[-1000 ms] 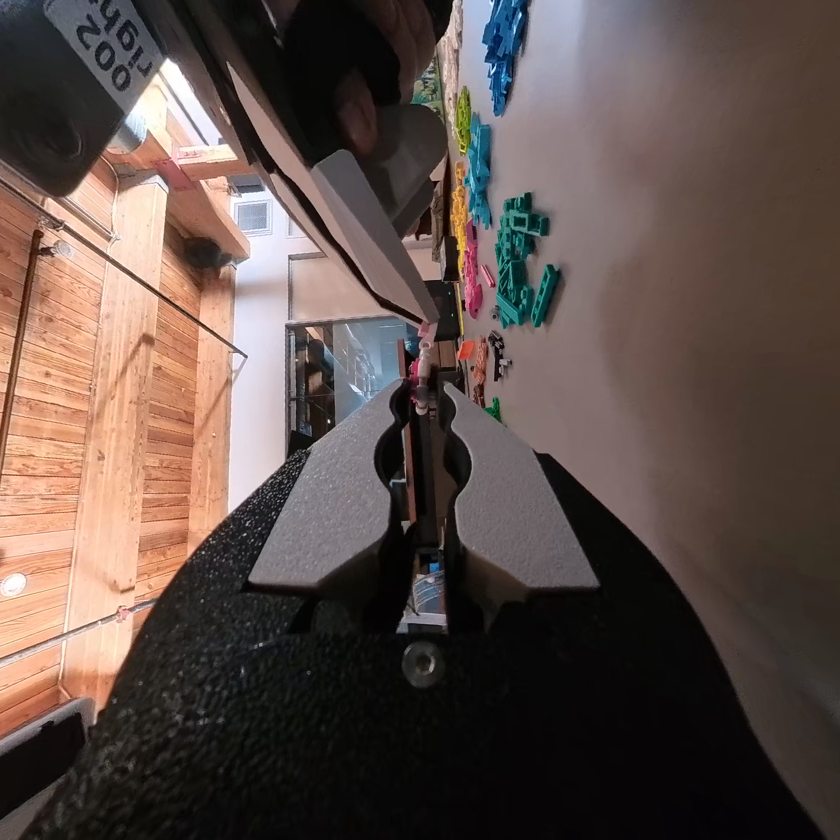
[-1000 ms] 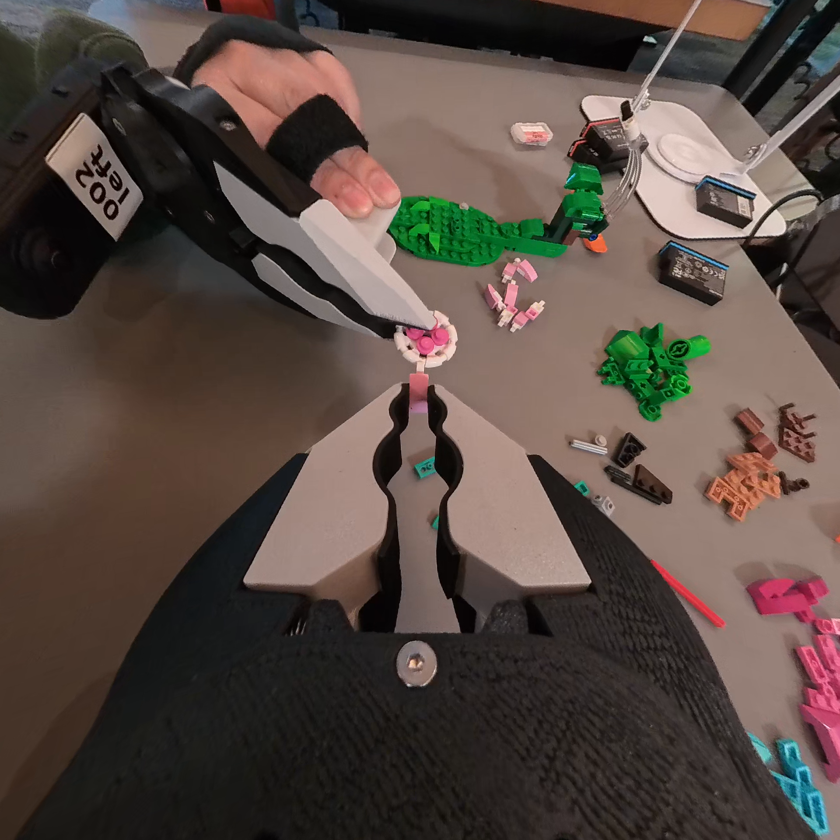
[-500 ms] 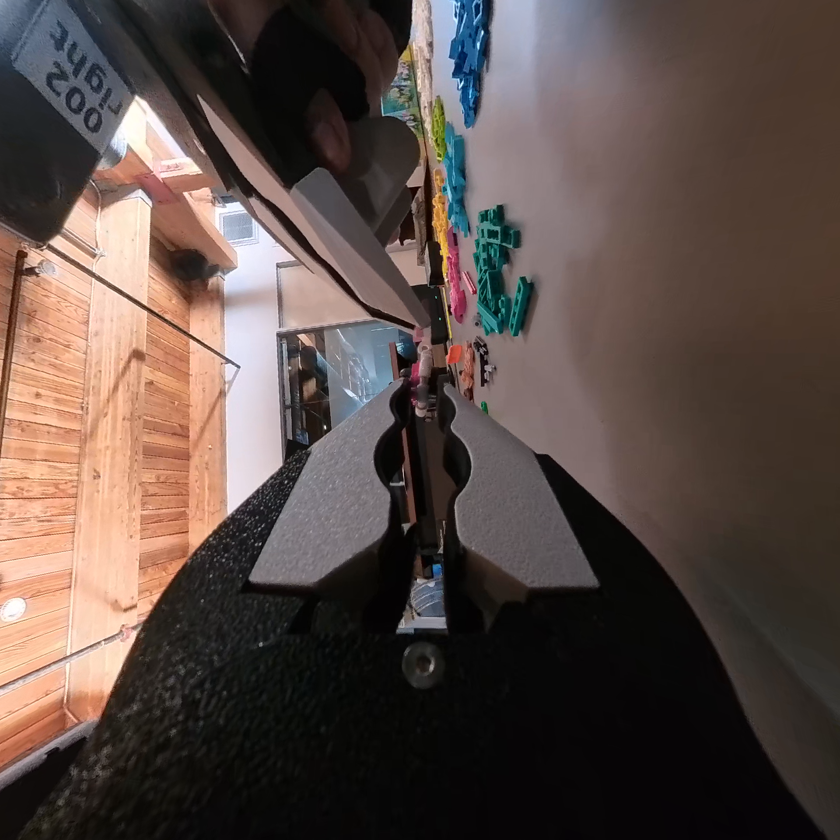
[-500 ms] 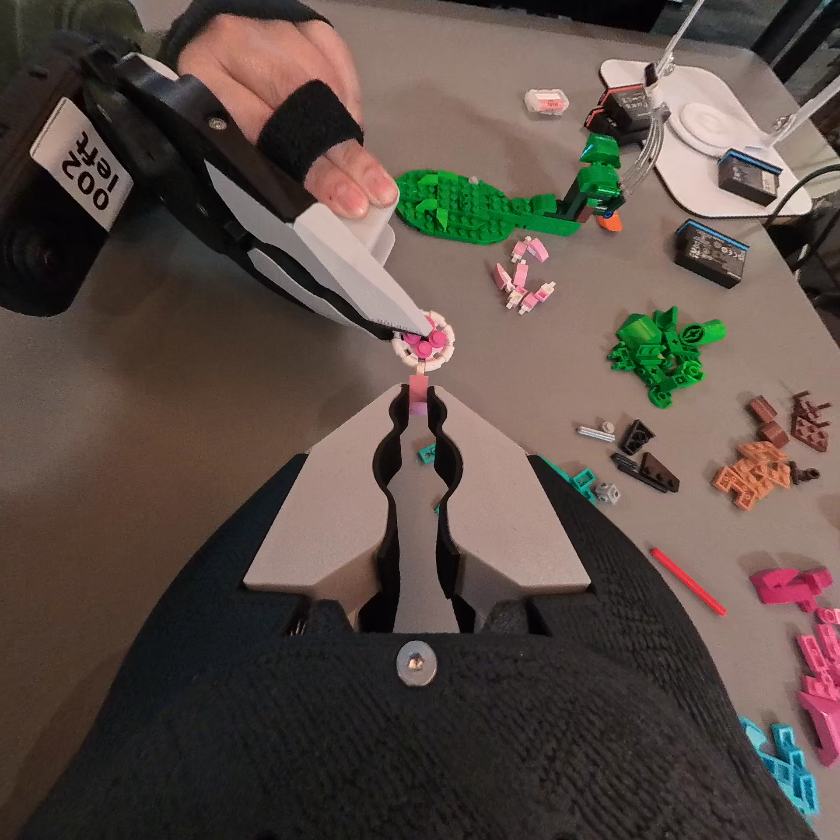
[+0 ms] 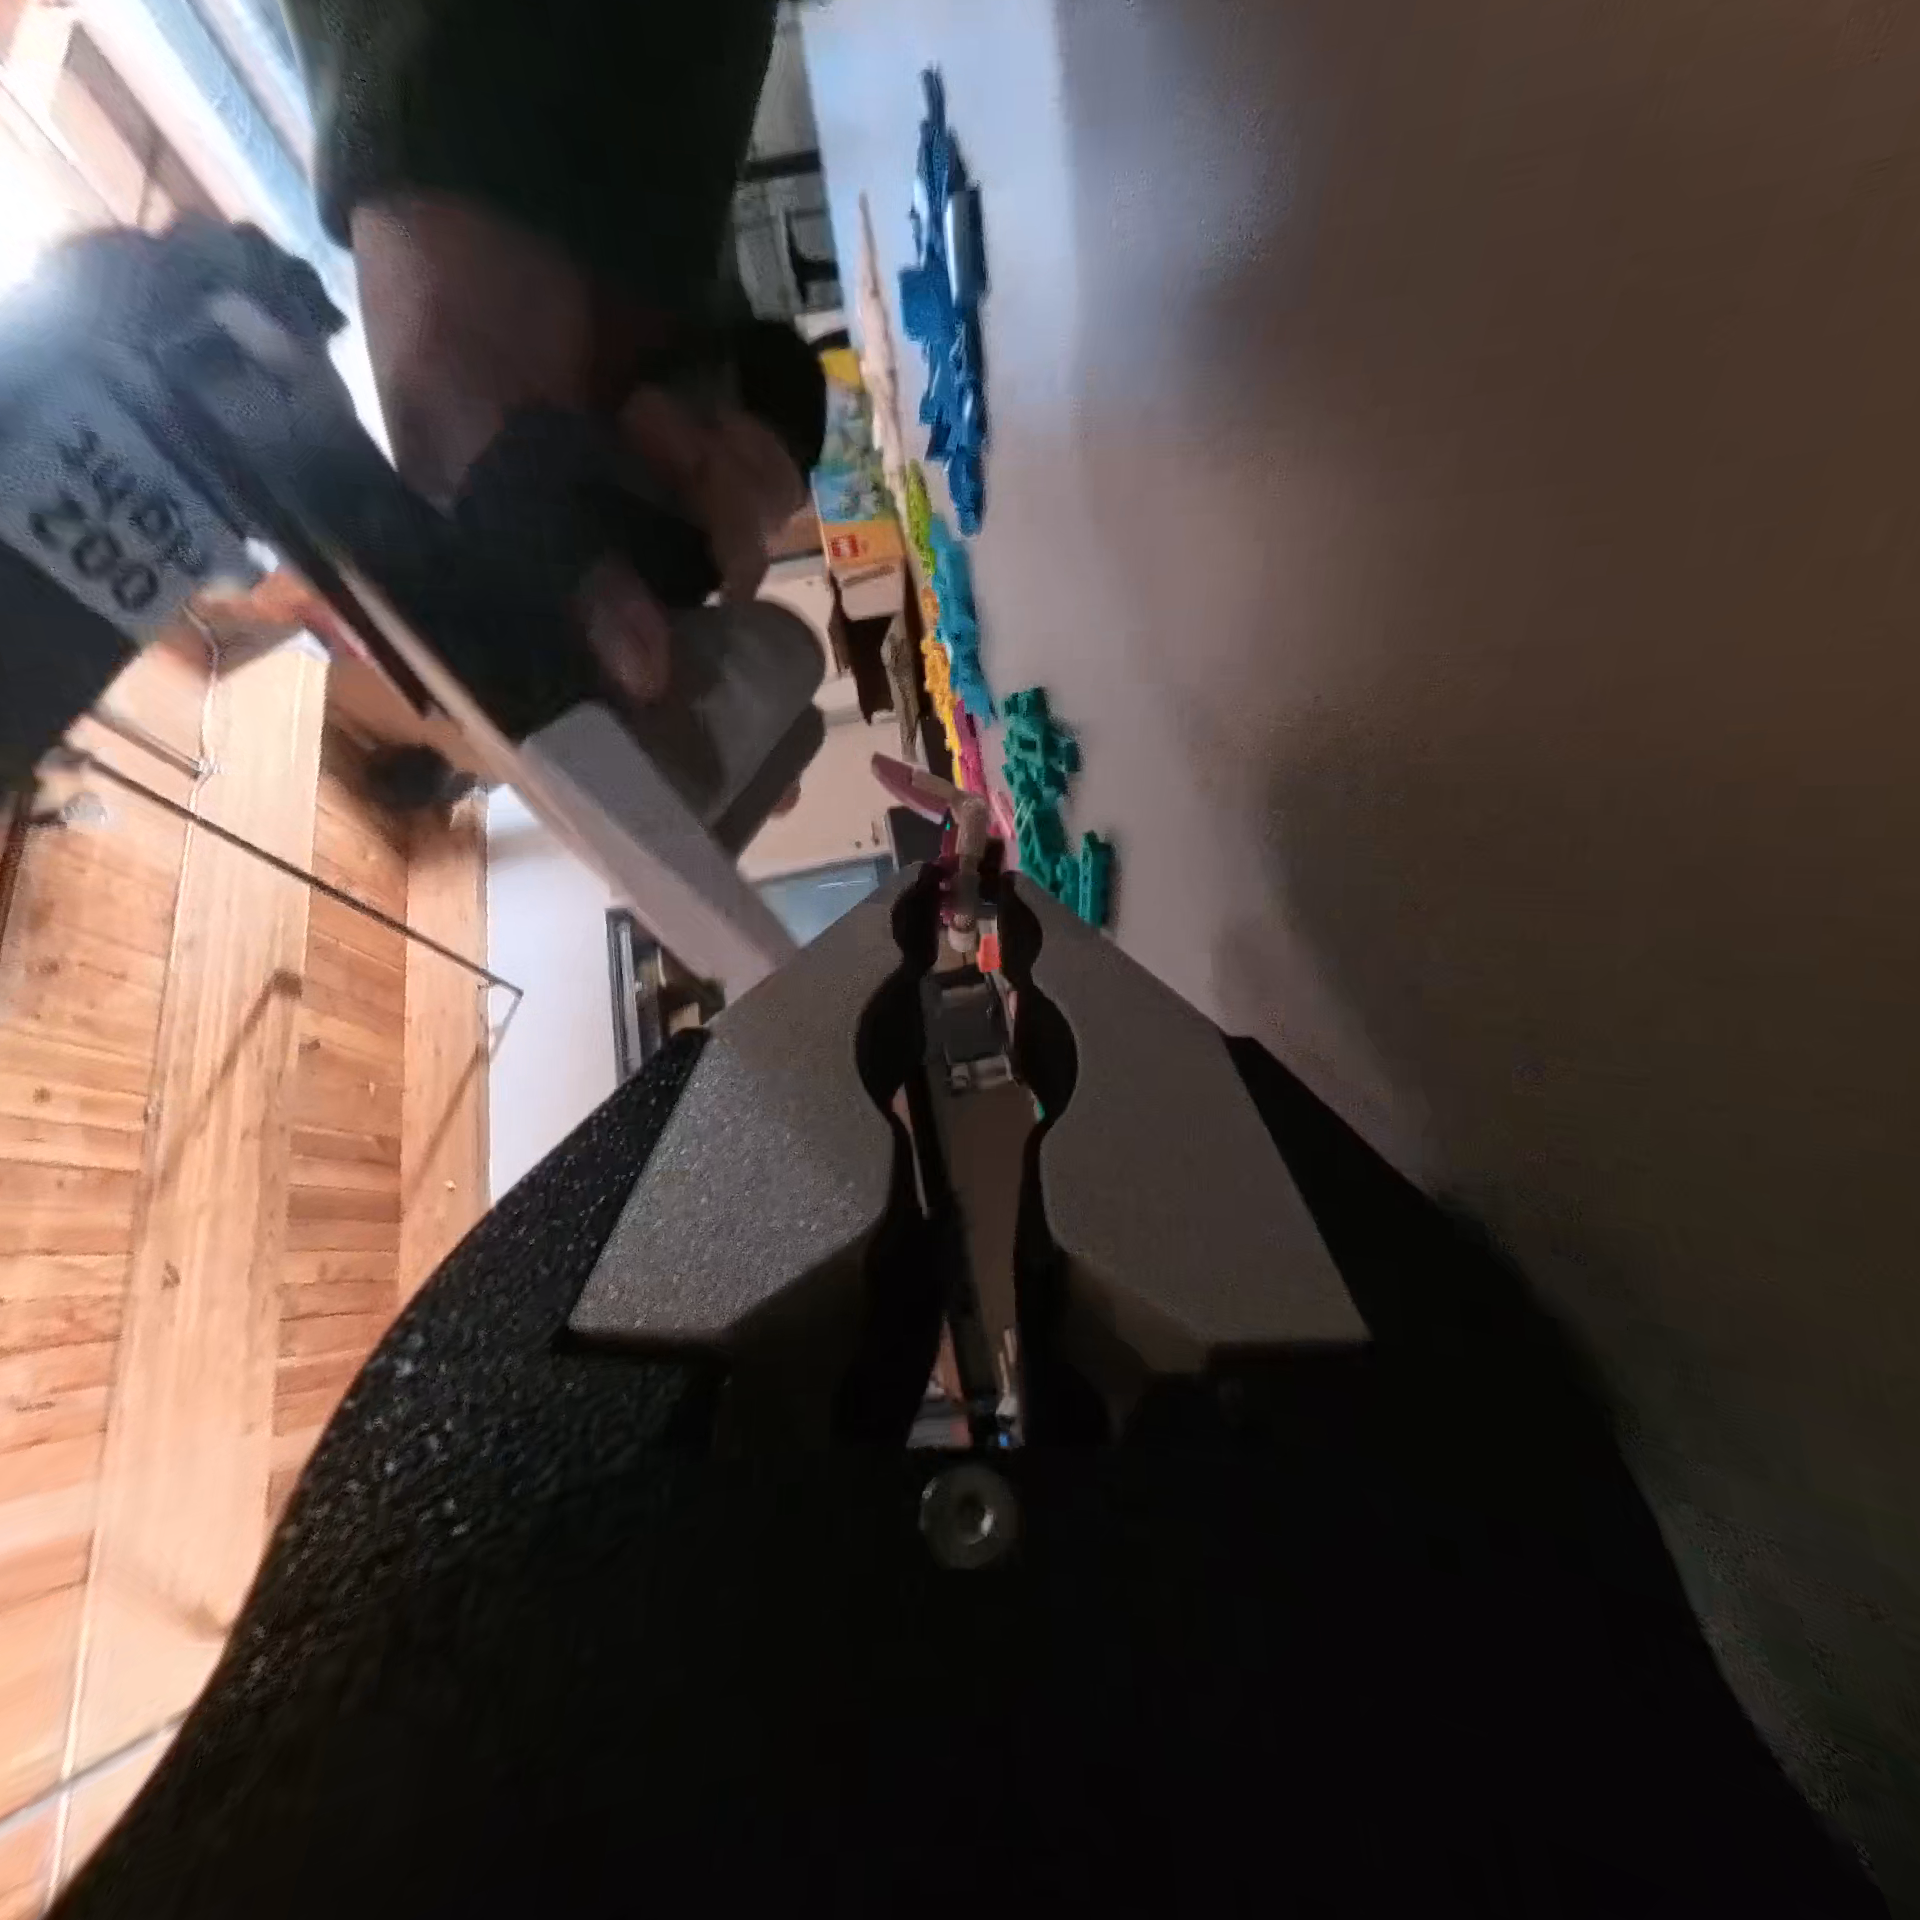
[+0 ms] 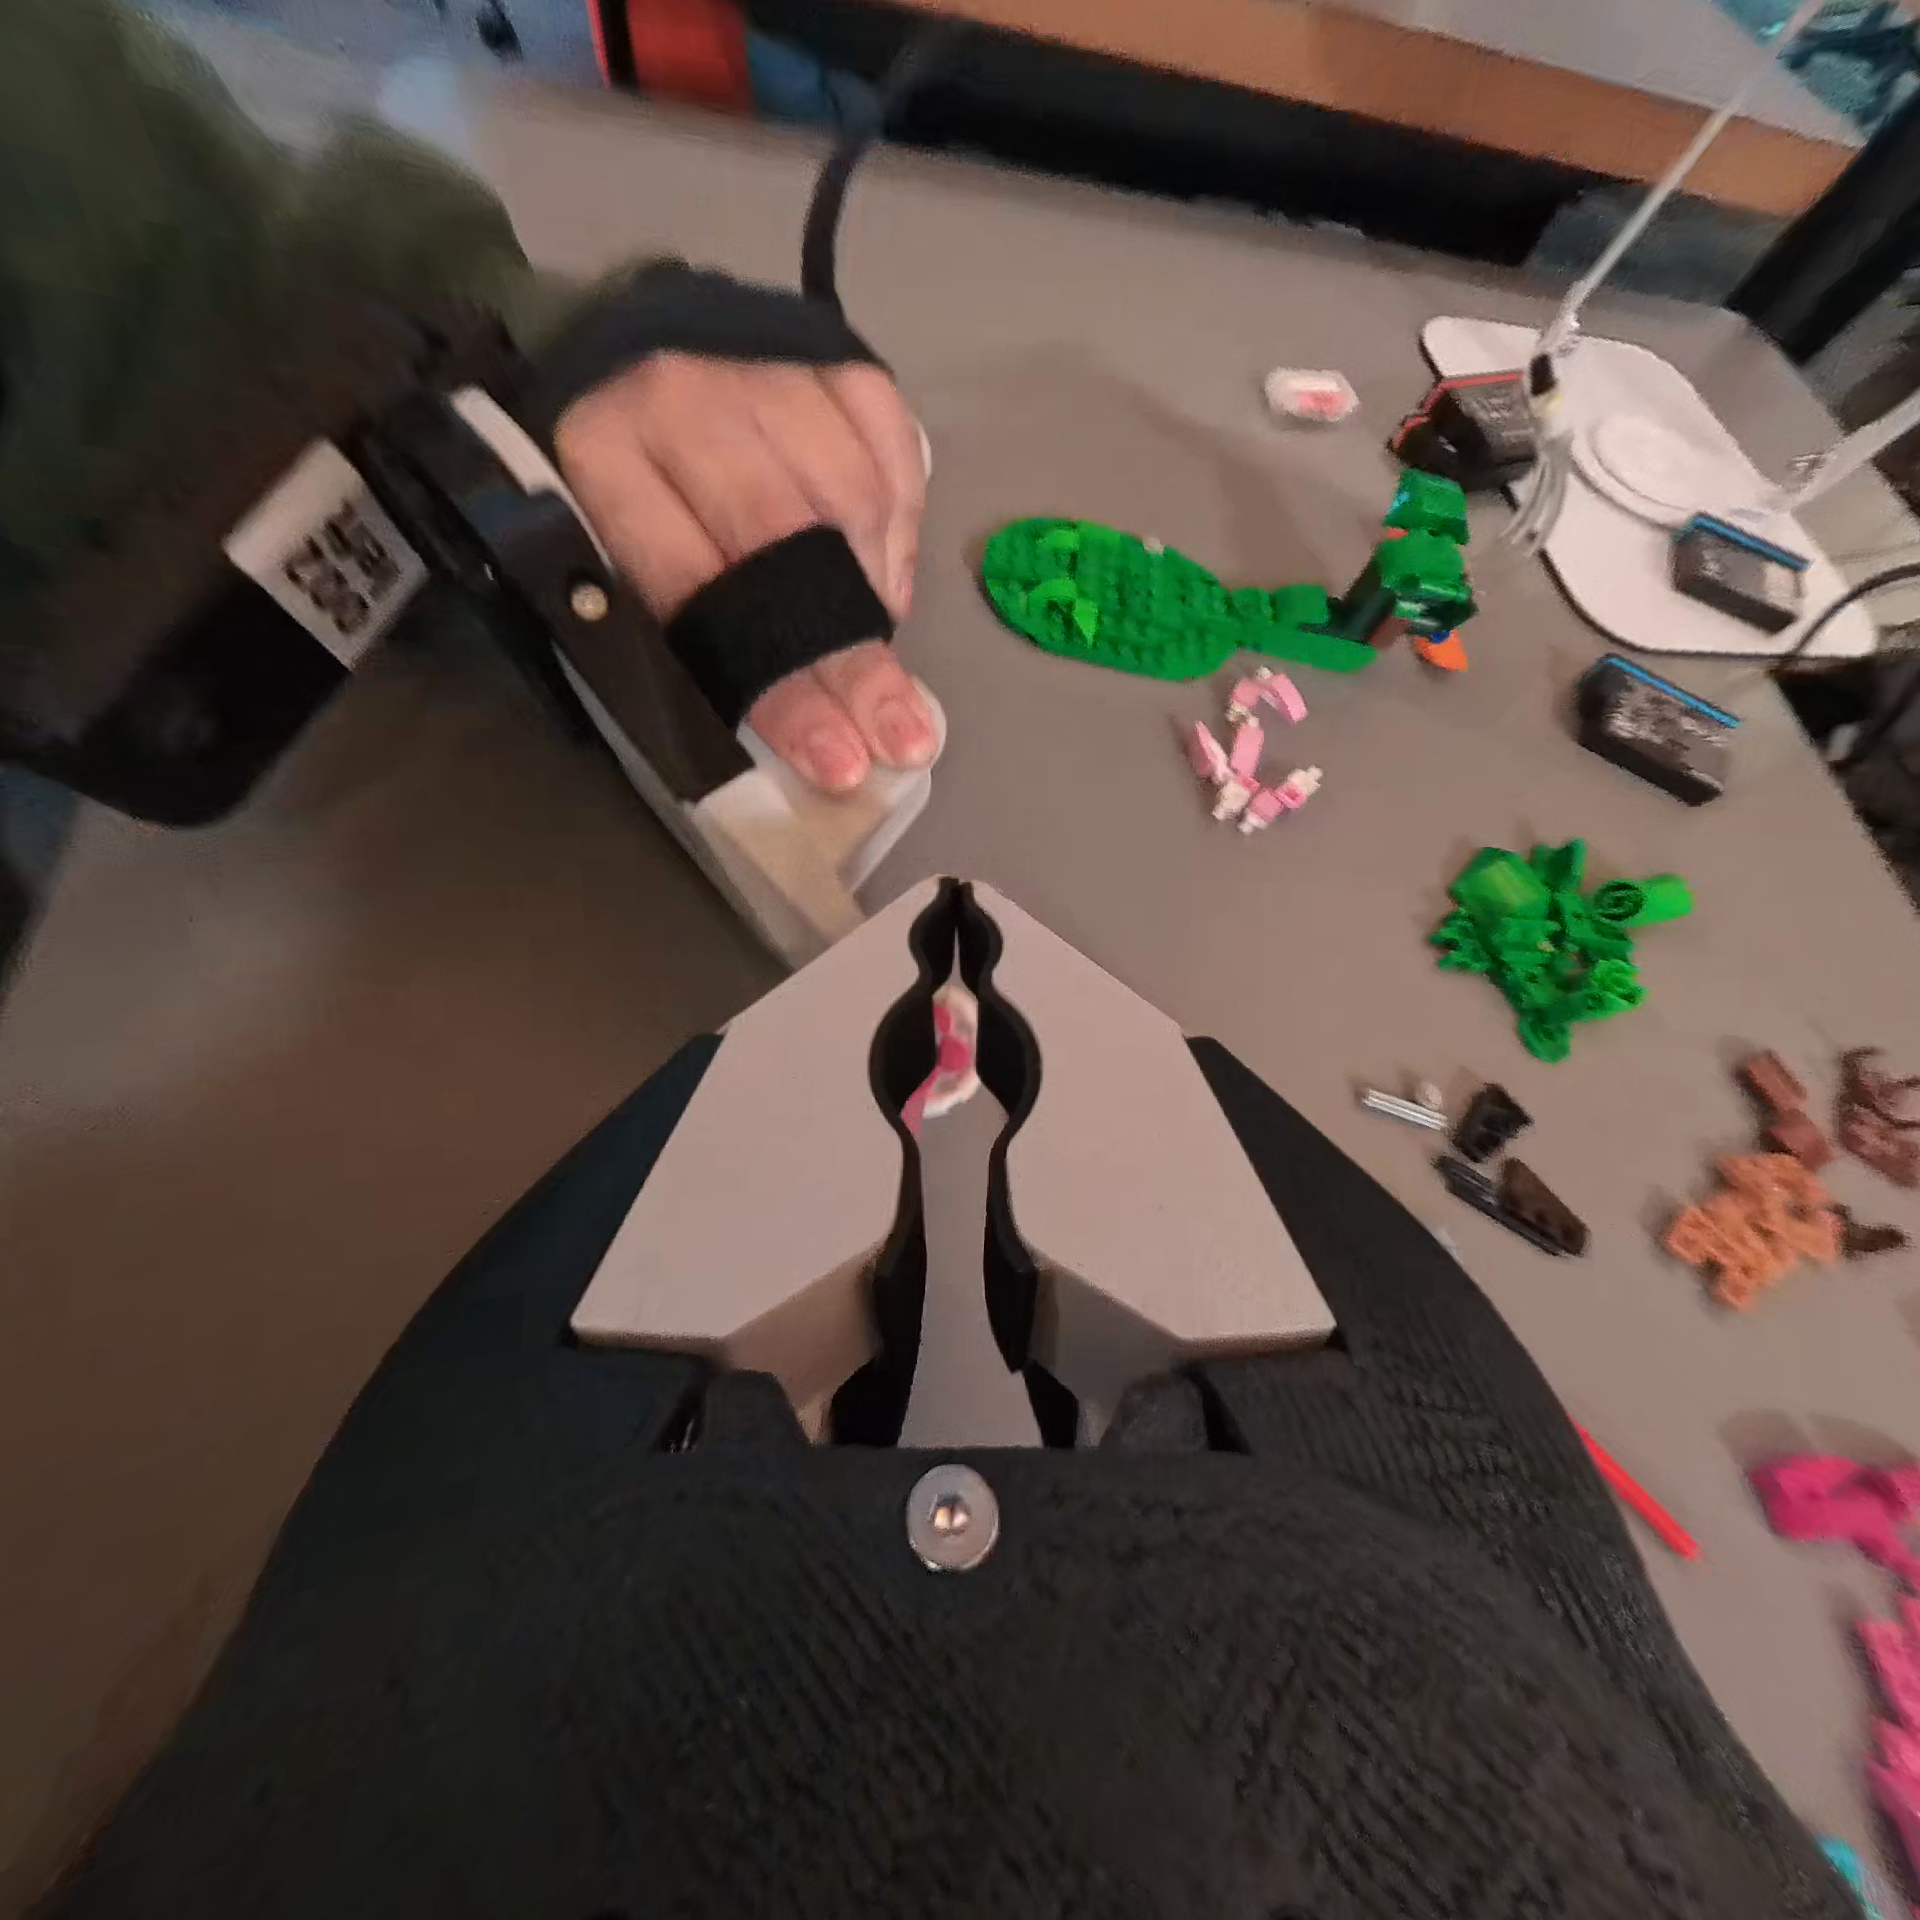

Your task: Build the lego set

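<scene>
1. The flower piece [image 5: 961,868] is a small round white-and-pink lego bit. In the left wrist view you only see it edge-on, a thin pale strip with a pink petal sticking out at the top. It sits right at the tips of the left gripper [image 5: 964,906], whose fingers are pressed onto it from both sides.
2. In the right wrist view the same flower piece [image 6: 951,1055] only peeks through the oval gap between the fingers of the right gripper [image 6: 958,902], as a pink and white smear. Those tips are squeezed together with nothing visible between them.
3. Both grippers are held up off the grey table [image 6: 1091,312]; the left gripper [image 6: 790,862] comes in from the left, with a gloved hand [image 6: 748,520] on it, and its tips disappear under the right one.
4. Also on the table: a green base plate [image 6: 1122,597] with a little green build on the end, loose pink petals [image 6: 1252,753], a green heap [image 6: 1538,940], brown and tan bits [image 6: 1756,1216].
5. Hard to read: both shots are motion-blurred, so I can't count studs or petals. The left wrist view is tipped sideways, with the table running up the right edge and the right gripper [image 5: 665,831] as a blurry wedge, its tip cut off behind the left finger. Teal pieces [image 5: 1044,800] and blue pieces [image 5: 951,343] are just coloured blobs.
</scene>
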The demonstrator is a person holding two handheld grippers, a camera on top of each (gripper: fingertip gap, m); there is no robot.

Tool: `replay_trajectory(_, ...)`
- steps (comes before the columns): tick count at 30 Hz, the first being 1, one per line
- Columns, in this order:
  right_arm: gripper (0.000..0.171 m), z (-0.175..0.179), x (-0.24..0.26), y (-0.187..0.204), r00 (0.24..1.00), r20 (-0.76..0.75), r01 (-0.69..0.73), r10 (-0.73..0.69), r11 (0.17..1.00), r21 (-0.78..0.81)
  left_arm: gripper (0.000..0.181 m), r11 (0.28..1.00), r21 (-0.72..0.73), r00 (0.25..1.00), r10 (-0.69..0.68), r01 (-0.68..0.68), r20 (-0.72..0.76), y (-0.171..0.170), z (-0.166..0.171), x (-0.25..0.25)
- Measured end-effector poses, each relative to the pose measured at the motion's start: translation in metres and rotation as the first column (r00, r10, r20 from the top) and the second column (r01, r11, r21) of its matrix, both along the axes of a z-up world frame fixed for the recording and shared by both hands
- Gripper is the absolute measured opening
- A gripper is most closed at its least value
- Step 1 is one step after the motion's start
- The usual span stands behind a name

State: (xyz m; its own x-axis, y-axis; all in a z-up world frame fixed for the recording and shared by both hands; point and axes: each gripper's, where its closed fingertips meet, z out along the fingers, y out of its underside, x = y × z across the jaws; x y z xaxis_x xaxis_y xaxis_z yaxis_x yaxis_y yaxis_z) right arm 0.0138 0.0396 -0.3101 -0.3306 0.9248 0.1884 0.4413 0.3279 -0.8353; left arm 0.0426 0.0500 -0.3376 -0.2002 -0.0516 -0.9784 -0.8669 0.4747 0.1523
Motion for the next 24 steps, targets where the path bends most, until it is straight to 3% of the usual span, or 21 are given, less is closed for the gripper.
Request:
replay_trajectory(3, 0.000, 0.008, 0.001, 0.005, 0.999, -0.038, 0.020, -0.022, 0.998, -0.053, 0.008, 0.999, -0.006, 0.995, 0.054, -0.053, 0.086, 0.006, 0.011, -0.013)
replay_trajectory(6, 0.000, 0.018, 0.007, 0.026, 0.992, -0.089, 0.088, -0.093, 0.994, -0.059, 0.008, 0.998, -0.006, 0.995, 0.068, -0.067, 0.067, 0.009, 0.008, -0.015)
replay_trajectory(9, 0.019, 0.008, 0.015, 0.034, 0.994, -0.032, 0.101, -0.102, 0.994, -0.029, 0.008, 0.996, -0.002, 0.993, 0.094, -0.094, 0.077, 0.012, 0.011, -0.021)
replay_trajectory(12, 0.024, 0.002, 0.017, 0.031, 0.998, -0.012, 0.064, -0.064, 0.998, 0.005, 0.008, 0.994, -0.001, 0.991, 0.105, -0.105, 0.081, 0.013, 0.012, -0.024)
replay_trajectory(18, 0.024, -0.002, 0.014, 0.023, 0.999, 0.004, 0.047, -0.046, 0.998, -0.046, 0.008, 0.994, 0.006, 0.992, 0.111, -0.111, 0.058, 0.014, 0.010, -0.024)
replay_trajectory(22, 0.007, -0.003, 0.010, 0.022, 0.999, -0.005, 0.051, -0.052, 0.997, -0.058, 0.007, 0.992, 0.034, 0.990, 0.121, -0.124, 0.077, 0.014, 0.016, -0.025)
replay_trajectory(24, 0.007, 0.002, 0.009, 0.022, 0.998, -0.038, 0.051, -0.053, 0.997, -0.054, 0.007, 0.991, 0.045, 0.986, 0.121, -0.127, 0.111, 0.014, 0.022, -0.026)
